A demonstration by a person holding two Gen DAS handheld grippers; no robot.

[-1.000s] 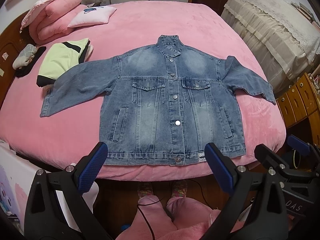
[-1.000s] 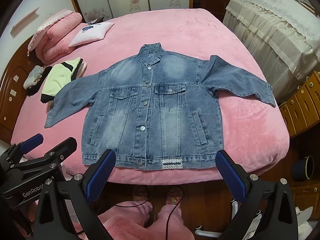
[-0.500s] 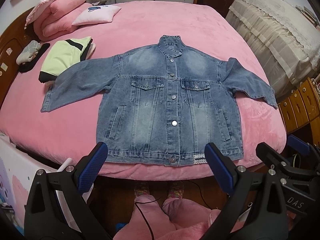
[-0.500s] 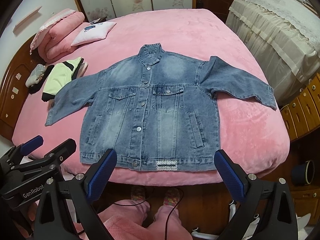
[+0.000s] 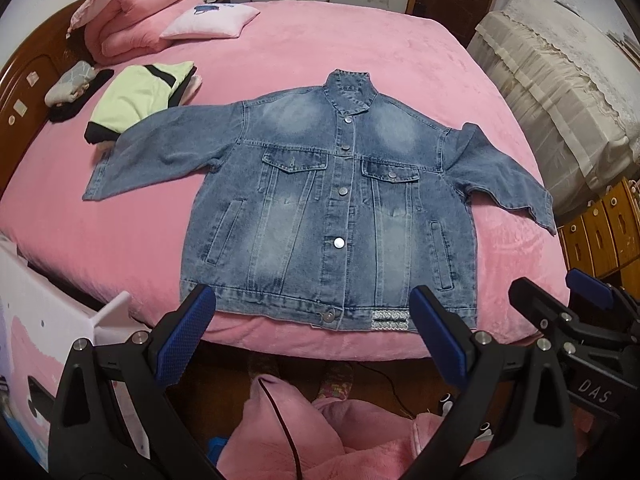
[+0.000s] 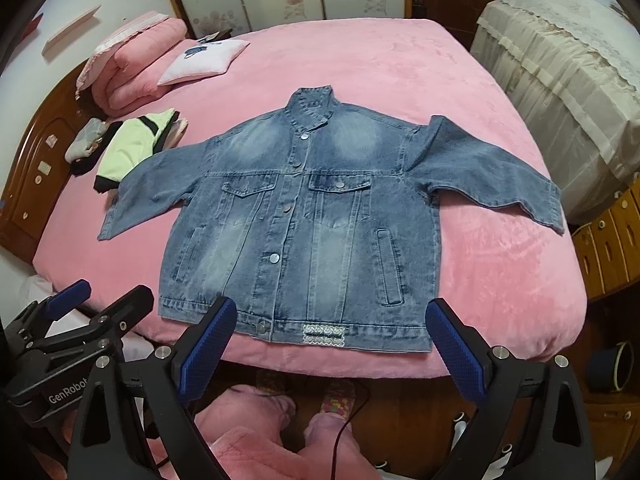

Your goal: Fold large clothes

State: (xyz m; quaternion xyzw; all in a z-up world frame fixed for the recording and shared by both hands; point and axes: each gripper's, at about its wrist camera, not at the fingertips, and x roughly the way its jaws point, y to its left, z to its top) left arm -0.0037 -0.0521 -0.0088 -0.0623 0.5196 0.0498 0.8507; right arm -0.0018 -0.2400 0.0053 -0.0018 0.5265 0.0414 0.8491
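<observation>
While the denim jacket (image 5: 332, 216) lies flat on the bed (image 5: 340, 52), left gripper (image 5: 312, 332) and right gripper (image 6: 332, 344) hover wide open, empty

Even indoor light, strong fisheye warp in both wrist views

Soft overhead light falls flat on the bed (image 5: 360, 40) ahead of each hand-held gripper, with only faint shadows; the floor beneath the fingers is dim. Focus stays sharp in the centre, while straight edges bow and corners blacken into a round vignette.

Both wrist views face the bed (image 5: 360, 40) from its foot (sharing the denim jacket (image 6: 304, 220)).
</observation>
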